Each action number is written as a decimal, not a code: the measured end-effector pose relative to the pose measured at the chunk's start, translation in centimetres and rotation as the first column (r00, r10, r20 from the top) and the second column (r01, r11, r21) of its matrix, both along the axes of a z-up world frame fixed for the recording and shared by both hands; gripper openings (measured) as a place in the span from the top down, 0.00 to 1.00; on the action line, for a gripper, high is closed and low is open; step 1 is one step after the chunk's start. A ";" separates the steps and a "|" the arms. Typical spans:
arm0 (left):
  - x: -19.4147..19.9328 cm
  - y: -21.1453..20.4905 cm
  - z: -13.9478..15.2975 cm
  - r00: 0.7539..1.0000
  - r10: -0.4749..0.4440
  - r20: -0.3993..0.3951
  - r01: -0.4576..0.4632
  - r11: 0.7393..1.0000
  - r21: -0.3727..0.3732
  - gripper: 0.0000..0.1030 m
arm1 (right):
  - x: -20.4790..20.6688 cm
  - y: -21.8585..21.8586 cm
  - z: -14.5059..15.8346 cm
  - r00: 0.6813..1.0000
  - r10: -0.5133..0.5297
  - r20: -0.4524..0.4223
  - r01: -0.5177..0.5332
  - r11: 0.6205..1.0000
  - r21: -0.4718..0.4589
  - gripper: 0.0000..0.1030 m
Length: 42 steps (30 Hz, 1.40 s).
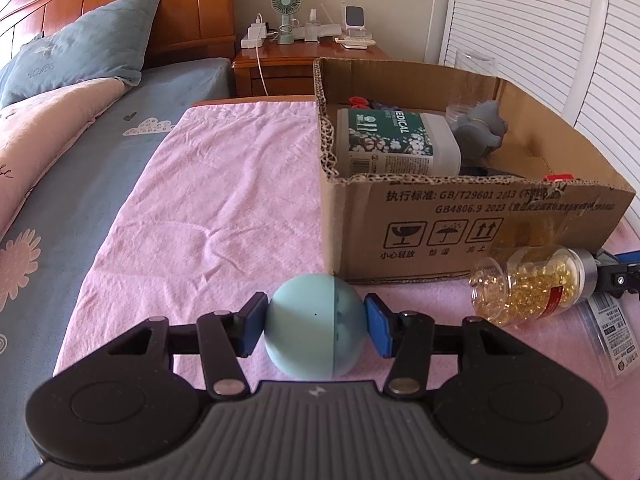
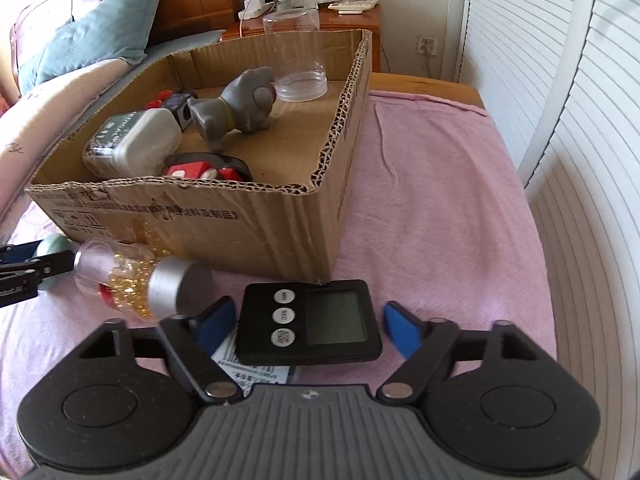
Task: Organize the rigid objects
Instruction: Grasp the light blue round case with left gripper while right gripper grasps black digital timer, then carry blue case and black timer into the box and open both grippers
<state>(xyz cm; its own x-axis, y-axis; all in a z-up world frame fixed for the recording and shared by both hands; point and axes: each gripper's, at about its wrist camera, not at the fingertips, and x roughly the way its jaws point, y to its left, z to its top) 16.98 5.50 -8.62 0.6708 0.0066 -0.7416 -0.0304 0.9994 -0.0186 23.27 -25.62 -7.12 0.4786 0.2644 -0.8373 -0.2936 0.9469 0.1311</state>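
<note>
My left gripper is shut on a pale teal ball, low over the pink cloth in front of the cardboard box. My right gripper is open, its blue pads on either side of a black digital timer that lies on a printed card; the pads do not touch it. A clear bottle of golden capsules with a silver cap lies on its side by the box front; it also shows in the left wrist view. The box holds a white medical bottle, a grey toy animal, a clear jar and red pieces.
The pink cloth covers a table beside a bed with blue pillow. A wooden nightstand with a small fan and chargers stands behind. White louvred doors run along the right. The left gripper's tip shows at the right wrist view's left edge.
</note>
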 end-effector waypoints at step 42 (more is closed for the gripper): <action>-5.4 -0.7 0.1 0.999 -0.039 -0.003 0.039 0.999 0.000 0.50 | -8.5 -3.8 -0.5 0.983 -0.127 0.130 0.142 0.983 -0.113 0.28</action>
